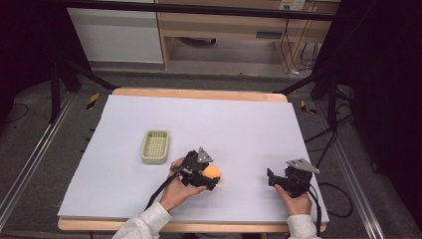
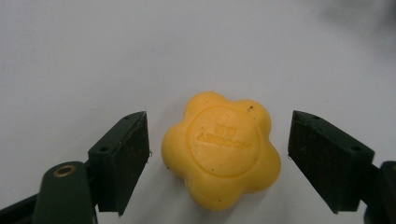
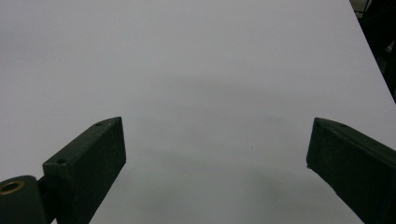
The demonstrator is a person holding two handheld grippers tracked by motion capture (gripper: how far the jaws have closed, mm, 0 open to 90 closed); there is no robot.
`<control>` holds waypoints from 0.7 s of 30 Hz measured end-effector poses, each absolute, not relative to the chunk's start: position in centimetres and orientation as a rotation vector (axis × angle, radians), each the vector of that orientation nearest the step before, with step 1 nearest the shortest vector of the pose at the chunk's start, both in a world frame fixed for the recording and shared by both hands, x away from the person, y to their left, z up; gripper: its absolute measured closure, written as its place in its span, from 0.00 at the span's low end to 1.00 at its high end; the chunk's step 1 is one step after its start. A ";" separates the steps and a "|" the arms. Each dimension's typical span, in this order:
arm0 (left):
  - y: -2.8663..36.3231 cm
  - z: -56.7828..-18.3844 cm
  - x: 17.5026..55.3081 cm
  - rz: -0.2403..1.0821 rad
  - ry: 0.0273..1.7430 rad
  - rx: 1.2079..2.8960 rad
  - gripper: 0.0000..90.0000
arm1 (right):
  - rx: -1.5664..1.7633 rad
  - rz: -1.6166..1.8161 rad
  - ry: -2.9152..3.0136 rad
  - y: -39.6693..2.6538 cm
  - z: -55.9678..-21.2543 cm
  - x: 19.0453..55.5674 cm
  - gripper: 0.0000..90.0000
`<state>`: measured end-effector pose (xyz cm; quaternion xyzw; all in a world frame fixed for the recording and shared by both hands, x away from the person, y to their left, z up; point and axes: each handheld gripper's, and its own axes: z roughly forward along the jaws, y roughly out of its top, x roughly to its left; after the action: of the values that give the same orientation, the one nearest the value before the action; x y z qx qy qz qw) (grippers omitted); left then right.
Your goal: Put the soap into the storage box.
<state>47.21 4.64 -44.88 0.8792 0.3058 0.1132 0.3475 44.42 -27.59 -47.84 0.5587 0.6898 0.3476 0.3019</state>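
Yellow and flower-shaped, the soap [image 2: 221,156] lies flat on the white table cover [image 1: 239,124], between the spread jaws of my left gripper [image 2: 218,154]; neither pad touches it, a gap showing on each side. Seen from above, the soap sits to the right of the pale green basket [image 1: 155,146], a little nearer to me and apart from it. My right gripper [image 1: 272,178] rests farther right of the soap, jaws wide apart over bare cover.
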 end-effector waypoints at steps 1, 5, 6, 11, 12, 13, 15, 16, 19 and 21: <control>4.5 -45.0 47.2 0.291 0.793 2.284 0.22 | 1.483 0.922 1.830 -27.6 -47.9 44.4 0.06; 4.1 -45.4 47.3 0.284 0.800 2.300 0.22 | 1.481 0.921 1.833 -27.5 -47.9 44.4 0.06; 4.1 -45.4 47.3 0.284 0.800 2.300 0.22 | 1.482 0.921 1.832 -27.5 -47.9 44.4 0.06; 3.7 -46.0 47.4 0.290 0.805 2.331 0.23 | 1.484 0.919 1.832 -27.6 -47.9 44.4 0.06; 3.7 -46.0 47.4 0.290 0.805 2.331 0.23 | 1.484 0.919 1.832 -27.6 -47.9 44.4 0.06; 3.7 -46.0 47.5 0.295 0.804 2.339 0.24 | 1.484 0.922 1.833 -27.5 -47.9 44.4 0.06; 3.7 -46.1 47.5 0.294 0.809 2.337 0.26 | 1.483 0.920 1.833 -27.5 -47.9 44.4 0.06; 3.7 -46.2 47.5 0.293 0.817 2.332 0.26 | 1.482 0.919 1.833 -27.6 -47.9 44.4 0.06; 3.6 -46.4 47.7 0.291 0.821 2.349 0.27 | 1.483 0.917 1.832 -27.5 -47.9 44.4 0.06; 3.5 -46.5 47.7 0.289 0.819 2.355 0.28 | 1.481 0.917 1.833 -27.5 -47.9 44.5 0.06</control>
<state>47.71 3.53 -46.53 0.8918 0.3103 0.1096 0.3106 44.48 -27.53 -47.91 0.5585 0.6912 0.3456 0.3015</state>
